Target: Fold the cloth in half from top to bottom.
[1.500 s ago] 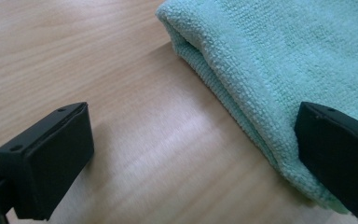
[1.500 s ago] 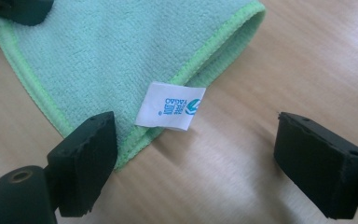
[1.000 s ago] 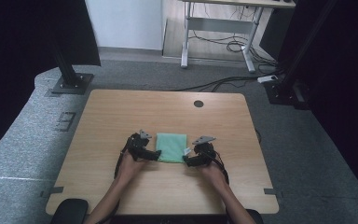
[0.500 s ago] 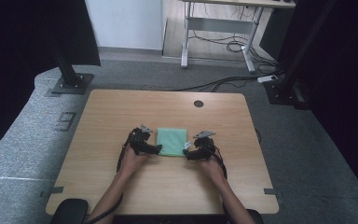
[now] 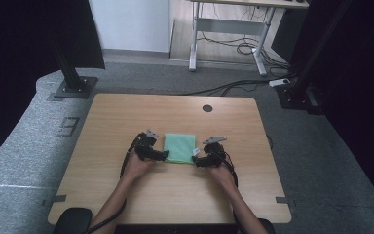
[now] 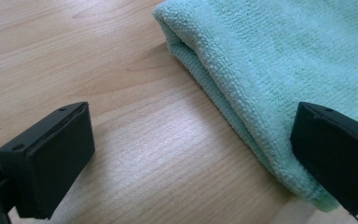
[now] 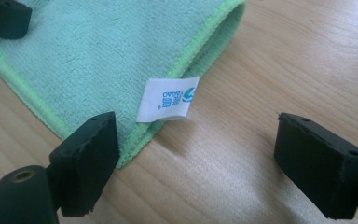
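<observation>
High view: folded green cloth (image 5: pixel 179 147) lies flat near the middle of the wooden tabletop (image 5: pixel 126 117), toward the person's side. No containers on it. Round cable hole (image 5: pixel 207 108) at the far edge of the tabletop. Grey carpet floor (image 5: pixel 29 146) around, black stand base (image 5: pixel 70 87) at far left, a white-legged desk (image 5: pixel 229 29) with loose cables behind. Left gripper (image 5: pixel 159 156) sits at the cloth's near left corner, right gripper (image 5: pixel 198 159) at its near right corner; both forearms come in from the bottom, hands low on the tabletop, fingers pointing inward at the cloth.

Left gripper view: fingers (image 6: pixel 51 163) spread wide, released. One finger over bare wood, the other over the cloth (image 6: pixel 279 65) at its near corner. The thick folded edge runs diagonally between them. Nothing grasped.

Right gripper view: fingers (image 7: pixel 88 158) also wide apart, released. Left-hand finger sits over the cloth's (image 7: pixel 98 51) stitched hem, the other over bare wood. White label (image 7: pixel 168 99) with blue print sticks out from the hem, between the fingers. Tip of the other gripper's finger (image 7: pixel 4 18) at top left, on the cloth's far corner.
</observation>
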`<state>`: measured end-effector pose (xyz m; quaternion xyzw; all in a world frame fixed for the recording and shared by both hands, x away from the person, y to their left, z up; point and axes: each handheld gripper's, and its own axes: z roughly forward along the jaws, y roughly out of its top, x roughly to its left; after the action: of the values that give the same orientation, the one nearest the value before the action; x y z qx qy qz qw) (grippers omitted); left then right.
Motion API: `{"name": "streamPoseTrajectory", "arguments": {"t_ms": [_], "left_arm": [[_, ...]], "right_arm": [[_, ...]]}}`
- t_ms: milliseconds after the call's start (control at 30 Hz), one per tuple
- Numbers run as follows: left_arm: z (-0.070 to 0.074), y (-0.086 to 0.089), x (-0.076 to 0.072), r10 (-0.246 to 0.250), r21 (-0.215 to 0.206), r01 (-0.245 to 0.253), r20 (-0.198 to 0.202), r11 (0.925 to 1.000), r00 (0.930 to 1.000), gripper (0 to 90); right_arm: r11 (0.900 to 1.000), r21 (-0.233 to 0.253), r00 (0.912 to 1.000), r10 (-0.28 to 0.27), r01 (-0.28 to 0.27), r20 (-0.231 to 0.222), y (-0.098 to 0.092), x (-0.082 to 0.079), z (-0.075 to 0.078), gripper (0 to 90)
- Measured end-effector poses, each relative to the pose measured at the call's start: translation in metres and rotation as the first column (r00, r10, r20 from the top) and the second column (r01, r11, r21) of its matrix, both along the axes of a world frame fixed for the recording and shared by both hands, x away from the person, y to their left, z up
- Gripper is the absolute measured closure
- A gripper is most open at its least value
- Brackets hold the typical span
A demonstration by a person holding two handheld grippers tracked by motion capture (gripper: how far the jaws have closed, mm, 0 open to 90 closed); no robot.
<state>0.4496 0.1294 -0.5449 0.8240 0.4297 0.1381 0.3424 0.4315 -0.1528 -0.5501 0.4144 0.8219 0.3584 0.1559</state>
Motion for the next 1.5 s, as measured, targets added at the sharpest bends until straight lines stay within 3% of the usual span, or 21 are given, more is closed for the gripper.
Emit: {"name": "streamPoseTrajectory", "arguments": {"t_ms": [300, 900, 1200, 1500], "left_arm": [[0.018, -0.003, -0.017, -0.066, 0.027, 0.065, 0.041, 0.9975, 0.997, 0.3], [0.045, 0.01, -0.056, -0.118, 0.02, 0.117, 0.09, 0.9929, 0.9889, 0.0], [0.052, 0.029, -0.076, -0.115, 0.028, 0.113, 0.115, 0.9932, 0.9867, 0.0], [0.047, 0.051, -0.093, -0.094, 0.027, 0.091, 0.128, 0.9955, 0.9873, 0.0]], "right_arm": [[0.999, -0.019, 0.9995, 0.028, -0.028, 0.017, -0.003, -0.008, 0.012, 13.4], [0.997, -0.026, 0.9965, 0.074, -0.073, 0.039, -0.023, -0.037, 0.039, 4.9], [0.997, -0.025, 0.9956, 0.069, -0.068, 0.064, -0.038, -0.055, 0.05, 0.0], [0.998, -0.025, 0.996, 0.054, -0.053, 0.071, -0.051, -0.07, 0.05, 0.0]]}}
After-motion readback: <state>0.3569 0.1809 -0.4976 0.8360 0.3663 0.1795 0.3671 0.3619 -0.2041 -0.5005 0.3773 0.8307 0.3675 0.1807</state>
